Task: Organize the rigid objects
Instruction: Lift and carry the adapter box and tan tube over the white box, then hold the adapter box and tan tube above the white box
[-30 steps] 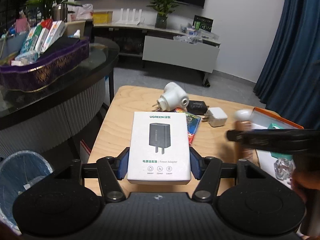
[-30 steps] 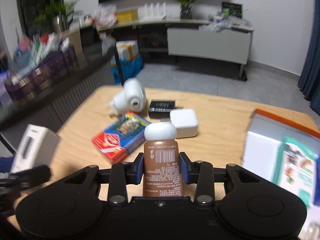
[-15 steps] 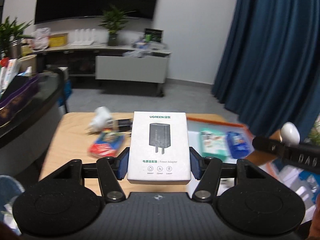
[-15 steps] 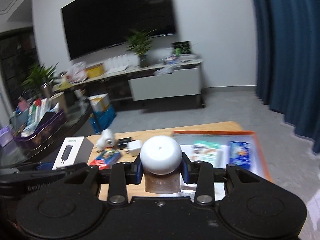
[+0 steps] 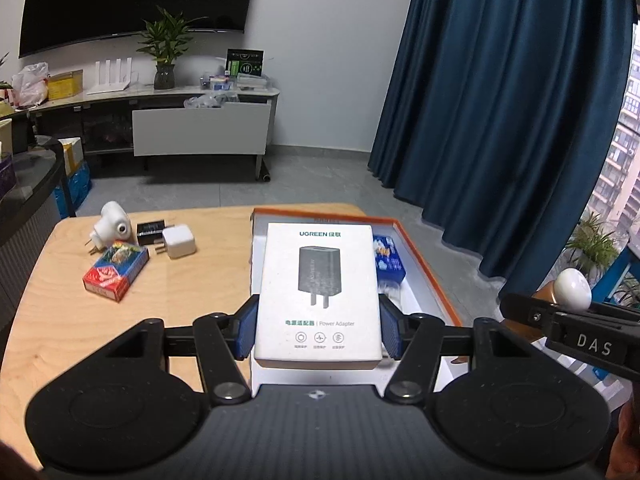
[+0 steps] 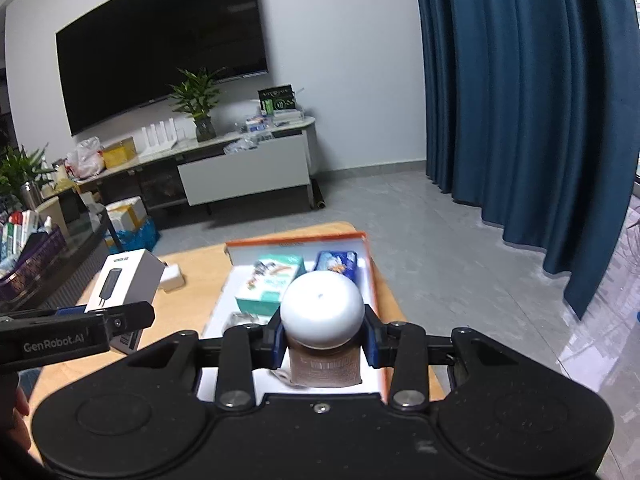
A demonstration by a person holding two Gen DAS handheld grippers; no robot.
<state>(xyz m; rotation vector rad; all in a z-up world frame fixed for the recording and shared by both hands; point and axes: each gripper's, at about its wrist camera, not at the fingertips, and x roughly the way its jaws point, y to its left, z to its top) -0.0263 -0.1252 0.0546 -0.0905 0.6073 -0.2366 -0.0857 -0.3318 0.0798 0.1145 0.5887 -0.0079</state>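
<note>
The left tongs (image 5: 318,322) clamp the stiff, light power adapter box (image 5: 319,292) by its long edges; the right tongs (image 6: 324,344) pinch a slippery brown bottle (image 6: 325,364) below its white cap (image 6: 322,308), over the orange-rimmed tray (image 6: 374,280).

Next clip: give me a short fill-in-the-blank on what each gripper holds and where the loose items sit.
1. The left gripper is shut on a white ____ box.
2. The right gripper clamps a brown bottle with a ____ cap.
3. The tray on the wooden table has an ____ rim.
4. The red card box lies on the ____, outside the tray.

Missing words: power adapter; white; orange; table
</note>
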